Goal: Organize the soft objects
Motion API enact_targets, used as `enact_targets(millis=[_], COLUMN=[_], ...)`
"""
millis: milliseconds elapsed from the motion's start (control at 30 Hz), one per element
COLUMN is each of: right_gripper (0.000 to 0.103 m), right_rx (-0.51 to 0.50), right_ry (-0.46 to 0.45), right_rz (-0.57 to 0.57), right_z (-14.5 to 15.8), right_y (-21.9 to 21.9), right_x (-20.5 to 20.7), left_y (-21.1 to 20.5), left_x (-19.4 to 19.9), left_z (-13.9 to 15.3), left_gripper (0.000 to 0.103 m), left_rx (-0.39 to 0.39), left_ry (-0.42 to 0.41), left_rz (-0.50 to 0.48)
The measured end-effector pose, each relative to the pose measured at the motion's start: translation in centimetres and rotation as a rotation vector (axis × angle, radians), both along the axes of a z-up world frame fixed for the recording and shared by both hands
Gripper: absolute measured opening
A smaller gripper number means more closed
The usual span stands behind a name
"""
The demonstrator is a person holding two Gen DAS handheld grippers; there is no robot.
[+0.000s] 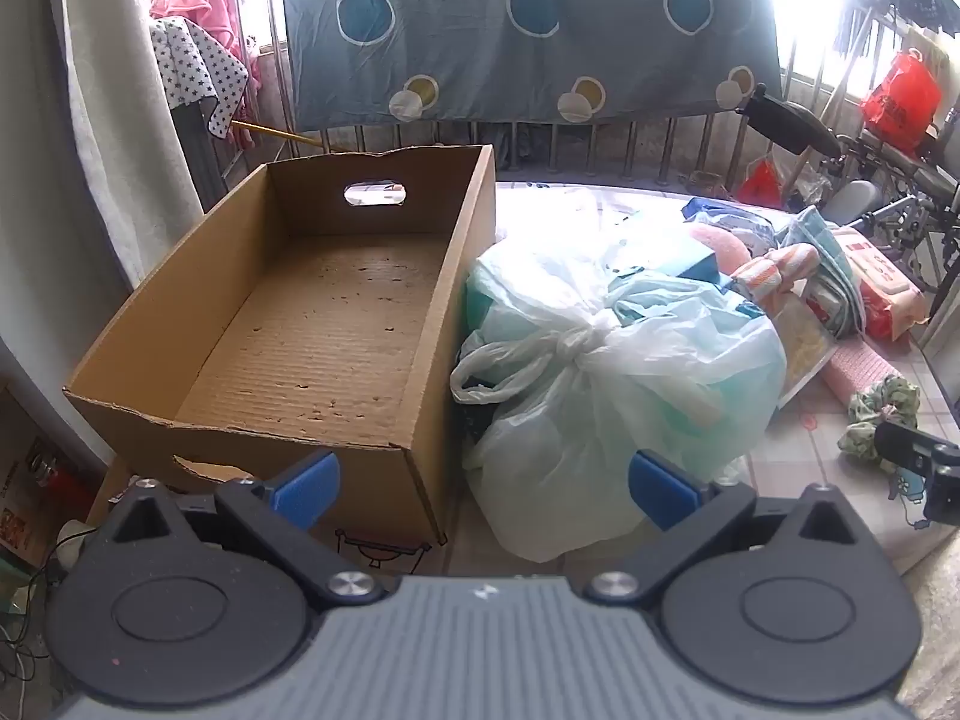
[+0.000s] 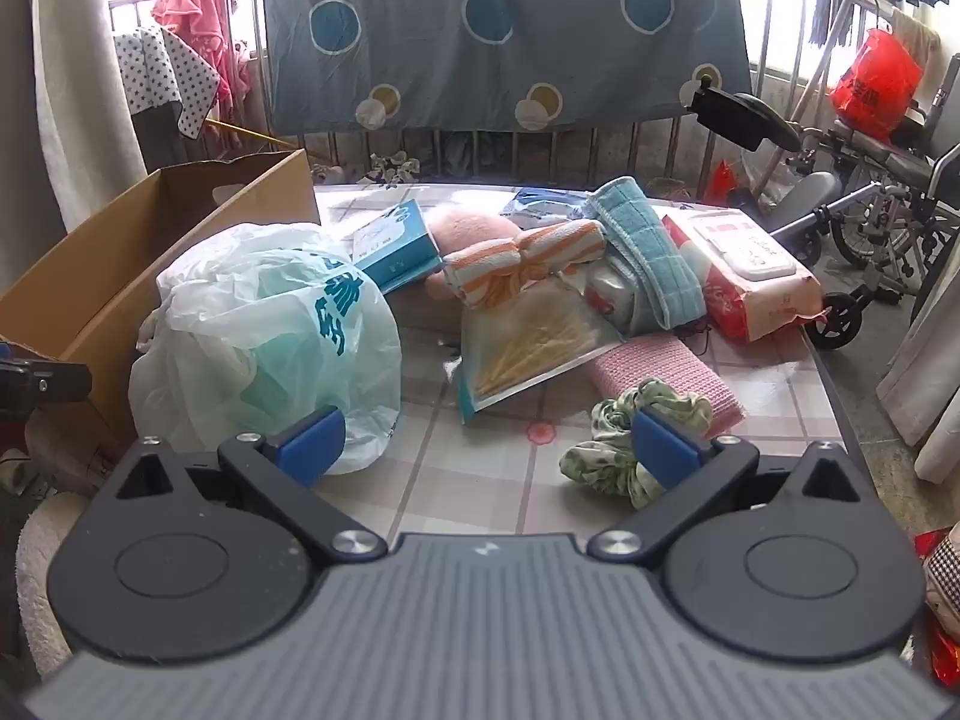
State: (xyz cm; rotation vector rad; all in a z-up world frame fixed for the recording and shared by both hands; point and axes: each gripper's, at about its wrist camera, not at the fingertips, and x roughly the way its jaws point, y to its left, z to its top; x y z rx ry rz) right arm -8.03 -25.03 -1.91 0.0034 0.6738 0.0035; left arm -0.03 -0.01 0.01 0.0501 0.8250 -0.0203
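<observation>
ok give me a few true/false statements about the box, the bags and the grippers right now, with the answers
1. The cardboard box has nothing in it. True.
2. The white plastic bag is lying inside the box. False: it sits on the table, beside the box's right wall.
3. The left gripper is closed on the bag's knot. False: its jaws are wide open and hold nothing.
4. The green floral scrunchie lies on the table near the right gripper. True.
5. The right gripper is open and holds nothing. True.
6. The pack of wet wipes is already in the box. False: it lies in the pile at the table's far right.
</observation>
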Motion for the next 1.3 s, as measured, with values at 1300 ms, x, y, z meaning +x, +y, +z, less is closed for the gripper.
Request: enact_targets(millis=[1300], right_gripper=[0.102], right_rx=[0.007], right_ry=[0.02], right_rz=[-0.013], right_z=[0.6], right_y=[-0.6], right_x=[-0.1], left_y=[-0.8], left_x=[0.4], left_z=[-0.6], left_gripper=[0.103], left_rx=[-0.025], left_ry=[0.045], left_rz=[-0.063])
